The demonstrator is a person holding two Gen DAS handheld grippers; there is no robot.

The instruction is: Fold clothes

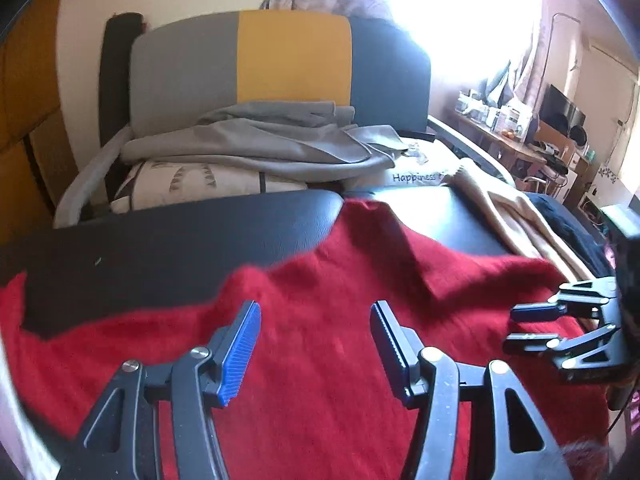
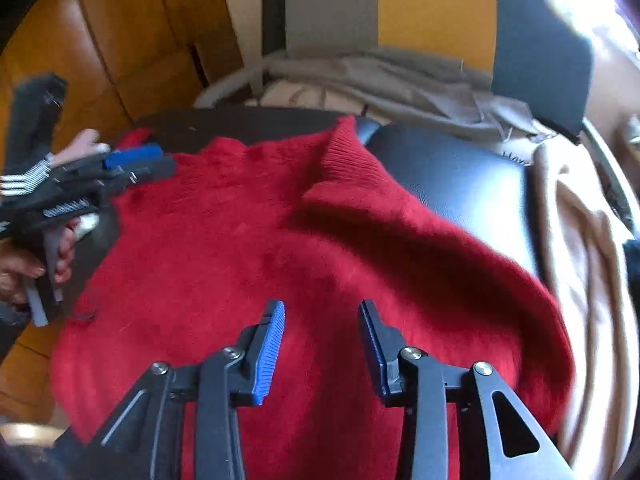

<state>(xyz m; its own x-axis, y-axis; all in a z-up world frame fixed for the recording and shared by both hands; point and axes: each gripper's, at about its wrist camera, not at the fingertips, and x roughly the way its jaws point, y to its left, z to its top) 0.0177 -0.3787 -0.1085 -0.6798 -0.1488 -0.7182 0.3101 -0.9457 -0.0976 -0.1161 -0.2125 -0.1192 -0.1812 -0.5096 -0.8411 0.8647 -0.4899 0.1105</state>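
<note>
A: Where is the sweater (image 2: 248,248)?

B: It lies spread on the black padded surface (image 1: 168,236); red and fuzzy, it covers most of the near part; its ribbed collar (image 2: 344,160) points toward the far edge, partly flipped over; the right side bulges up in a soft fold near a beige cloth (image 2: 576,248) that lies beside it.

A: And the left gripper (image 1: 316,348)?

B: Its jaws stand spread apart above the red knit; nothing sits between the blue pad (image 1: 240,352) and the dark one; I see no cloth pinched. From the right wrist view it shows at the left edge of the sweater, with a hand (image 2: 36,268) around its handle and a striped cuff (image 2: 24,180) above.

A: The right gripper (image 2: 322,350)?

B: Also parted, though less widely; the gap between its fingers is empty, with only the sweater's body beneath; from the left wrist view it hangs at the right side of the sweater, fingers pointing inward, holding nothing.

A: What is behind all that?

B: A chair back (image 1: 280,60) in grey, yellow and dark panels; a heap of grey cloth (image 1: 260,140) on a patterned pillow (image 1: 192,188) at its foot; a bright window (image 1: 460,12) and a cluttered desk (image 1: 516,144) off to the right; wooden panelling (image 2: 120,48) to the left.
</note>
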